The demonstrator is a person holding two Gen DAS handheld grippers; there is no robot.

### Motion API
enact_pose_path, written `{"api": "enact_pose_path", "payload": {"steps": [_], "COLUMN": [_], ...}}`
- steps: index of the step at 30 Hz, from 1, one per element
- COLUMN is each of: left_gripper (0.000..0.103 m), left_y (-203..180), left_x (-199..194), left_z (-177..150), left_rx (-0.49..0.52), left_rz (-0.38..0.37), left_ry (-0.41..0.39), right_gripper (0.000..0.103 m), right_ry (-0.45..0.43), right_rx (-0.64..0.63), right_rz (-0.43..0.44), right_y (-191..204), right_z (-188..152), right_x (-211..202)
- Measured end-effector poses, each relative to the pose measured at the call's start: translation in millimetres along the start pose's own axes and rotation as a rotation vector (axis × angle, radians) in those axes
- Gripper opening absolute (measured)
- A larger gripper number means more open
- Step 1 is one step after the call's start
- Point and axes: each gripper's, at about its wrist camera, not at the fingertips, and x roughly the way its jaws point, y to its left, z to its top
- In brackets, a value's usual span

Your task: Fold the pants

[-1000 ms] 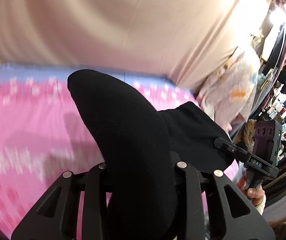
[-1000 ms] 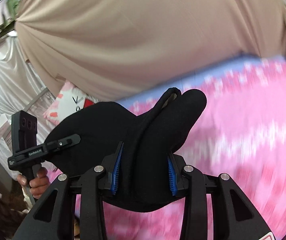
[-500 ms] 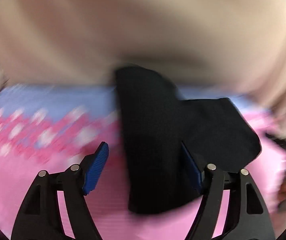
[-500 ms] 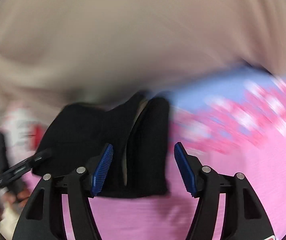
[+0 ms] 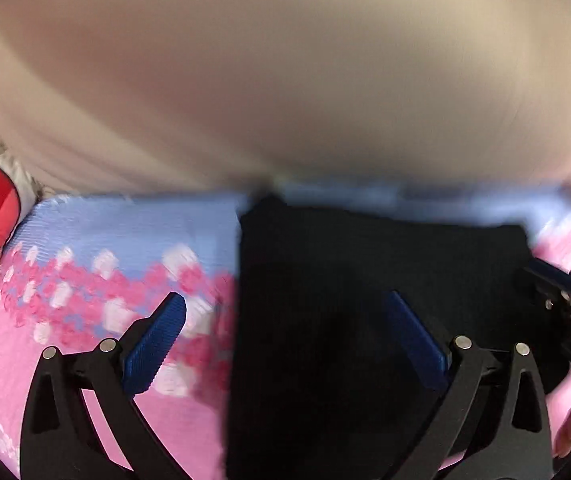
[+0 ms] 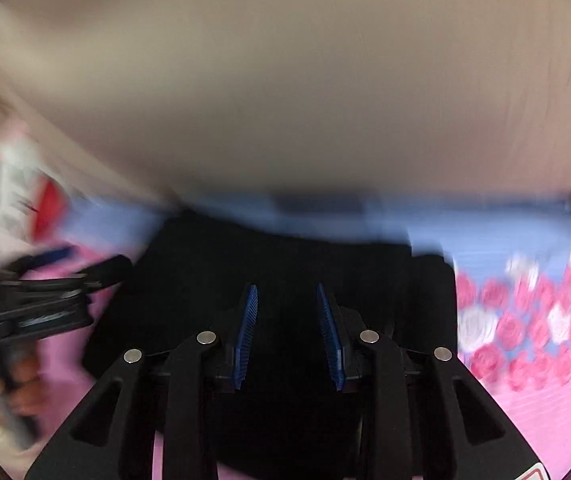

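A: In the left wrist view, what had changed? One second earlier the left gripper (image 5: 285, 344) was clamped on a raised fold of the black pants (image 5: 365, 280).

B: At this moment its jaws stood wide apart and held nothing. The pants lay flat on the pink flowered bedcover (image 5: 65, 320). Their left edge ran between the two blue pads, so the right pad was over the cloth and the left pad over the bare cover. The right gripper (image 5: 565, 304) showed blurred at the far right, beside the cloth's corner.

A: And the right wrist view?

B: There the right gripper (image 6: 287, 332) had also let go. One second before, it pinched a bunch of cloth; now the pads stood apart with only a moderate gap, and the pants (image 6: 285, 256) lay dark below and ahead of them. Whether the pads touched the cloth, one could not tell. The left gripper (image 6: 45, 292) appeared blurred at the left.

A: What did this mean for the task?

B: Probably this fold was laid down and released. The cloth looked like a compact rectangle, so the folding seemed near its end; maybe some smoothing remained.
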Motion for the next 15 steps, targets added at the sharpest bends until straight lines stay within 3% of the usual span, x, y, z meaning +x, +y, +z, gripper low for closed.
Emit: {"api": "enact_pose_path", "payload": {"steps": [1, 2, 3, 5, 7, 9, 11, 13, 15], "left_gripper": [0.098, 0.098, 0.098, 0.098, 0.098, 0.098, 0.098, 0.098, 0.098], "left_y": [-4, 0, 1, -3, -6, -9, -7, -8, -10], "left_x": [17, 18, 12, 1, -25, -52, -70, -89, -105], "left_z": [-7, -13, -15, -15, -18, -25, -30, -37, -44], "left_rx": [0.010, -0.034, -0.043, 0.008, 0.030, 0.041, 0.039, 0.031, 0.026], "left_rz": [0.023, 0.002, 0.013, 0.061, 0.133, 0.140, 0.132, 0.127, 0.108], "left_ry": [0.025, -0.042, -0.059, -0.058, -0.122, -0.173, -0.194, -0.199, -0.194], "right_gripper": [0.023, 0.022, 0.017, 0.026, 0.026, 0.029, 0.040, 0.058, 0.059], "right_ry": [-0.012, 0.002, 0.008, -0.017, -0.060, -0.107, -0.137, -0.162, -0.186], "right_rx": [0.030, 0.070, 0.098, 0.092, 0.075, 0.066, 0.051, 0.032, 0.020], "right_rz": [0.038, 0.052, 0.031, -0.042, -0.071, -0.108, -0.165, -0.205, -0.229], "right_y": [-9, -14, -16, -11, -5, 5, 15, 24, 30], "right_z": [-1, 1, 4, 6, 4, 0, -7, -16, -30], "right_x": [-3, -9, -17, -46, -74, -105, -128, -142, -160]}}
